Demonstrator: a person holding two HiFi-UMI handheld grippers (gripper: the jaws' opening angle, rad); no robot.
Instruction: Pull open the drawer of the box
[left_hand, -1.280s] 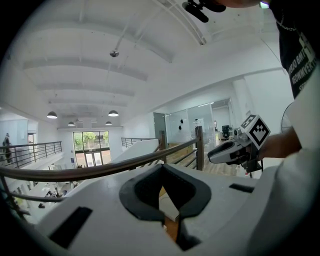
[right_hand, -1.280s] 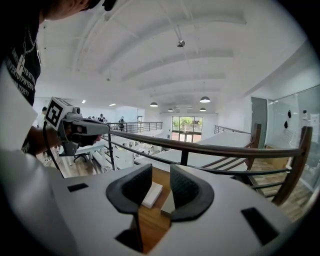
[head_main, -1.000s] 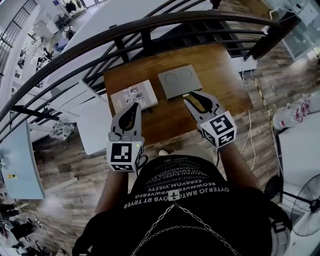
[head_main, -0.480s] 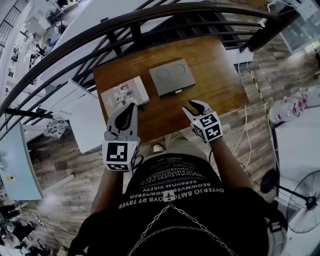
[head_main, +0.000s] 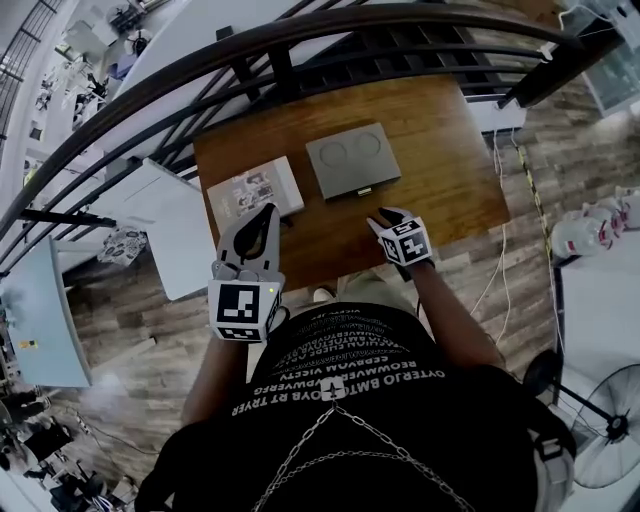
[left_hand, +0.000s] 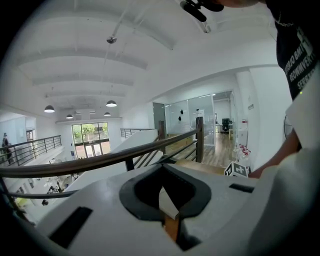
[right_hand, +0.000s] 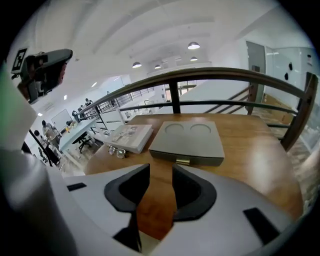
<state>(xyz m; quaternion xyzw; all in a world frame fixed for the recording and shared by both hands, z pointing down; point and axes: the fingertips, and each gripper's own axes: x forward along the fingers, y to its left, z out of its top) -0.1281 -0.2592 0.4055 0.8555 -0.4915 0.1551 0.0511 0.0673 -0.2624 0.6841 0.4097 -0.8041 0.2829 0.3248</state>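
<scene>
A flat grey box (head_main: 352, 160) (right_hand: 187, 142) with two round dents in its lid lies on the wooden table (head_main: 450, 170). Its drawer front looks flush, and a small brass handle (head_main: 362, 191) (right_hand: 182, 161) faces me. My right gripper (head_main: 384, 215) (right_hand: 161, 170) hovers over the table's near edge, a short way back from the handle and pointed at it. Its jaws stand apart with only bare wood between them. My left gripper (head_main: 269, 210) (left_hand: 161, 171) hangs at the table's front left, in front of the book, tips together and holding nothing.
A white book (head_main: 255, 190) (right_hand: 129, 136) lies left of the box, with a pair of glasses (right_hand: 116, 151) at its near corner. A dark curved railing (head_main: 300, 50) runs behind the table. A white desk (head_main: 170, 225) stands to the left and a fan (head_main: 610, 420) at the lower right.
My right gripper has drawn back from the box's handle toward me, and its jaws stand wider. The left gripper has barely moved.
</scene>
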